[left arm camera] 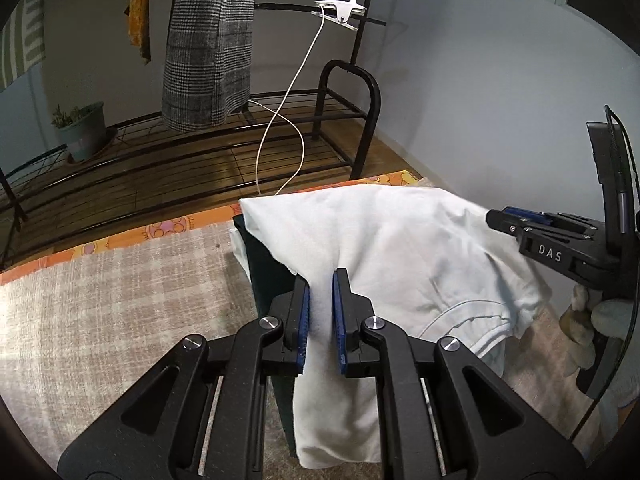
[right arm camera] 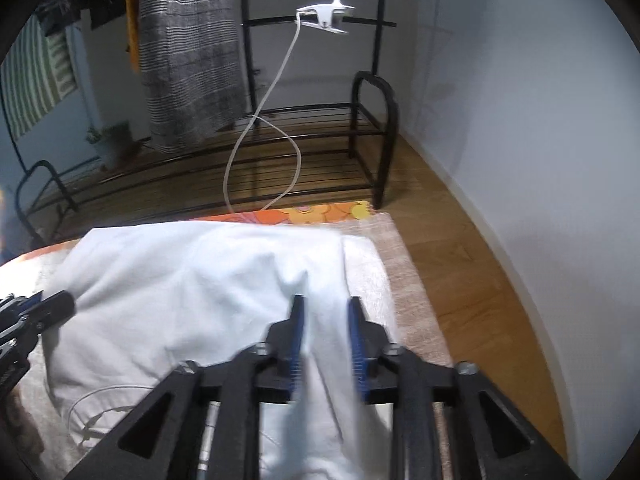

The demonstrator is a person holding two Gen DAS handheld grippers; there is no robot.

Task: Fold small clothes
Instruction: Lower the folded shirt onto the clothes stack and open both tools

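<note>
- In the left wrist view, the left gripper (left arm camera: pixel 321 312) sits nearest the camera, its blue-padded fingers (left arm camera: pixel 305 316) narrowed on a fold of the white garment (left arm camera: pixel 400 240), which runs between them and hangs down below the jaws.
- In the right wrist view, the right gripper (right arm camera: pixel 325 332) has a strip of the same white garment (right arm camera: pixel 192 280) passing between its blue pads (right arm camera: pixel 297 340); the gap is a little wider here and the picture is blurred, but the cloth appears pinched and lifted.
- The garment is held up between the two grippers as a loose, sagging sheet above a beige checked blanket (left arm camera: pixel 100 300), with a curved seam line showing near its lower right edge.
- Under the raised cloth, in the left view, a dark green piece of fabric (left arm camera: pixel 266 272) lies on the blanket.
- The right gripper (left arm camera: pixel 520 226) also shows at the right edge of the left view, gripping the far side of the garment; the left gripper (right arm camera: pixel 48 308) shows at the left edge of the right view.
- An orange patterned cover (left arm camera: pixel 168 228) borders the blanket's far edge.
- Beyond it, a black metal rack (right arm camera: pixel 372 136) stands on the wooden floor (right arm camera: pixel 460 280).
- A white cable (right arm camera: pixel 260 132) loops down from a white clip (right arm camera: pixel 324 16) on the rack's bar.
- A grey plaid cloth (left arm camera: pixel 208 48) hangs at the left, and a potted plant (left arm camera: pixel 80 128) stands further left.
</note>
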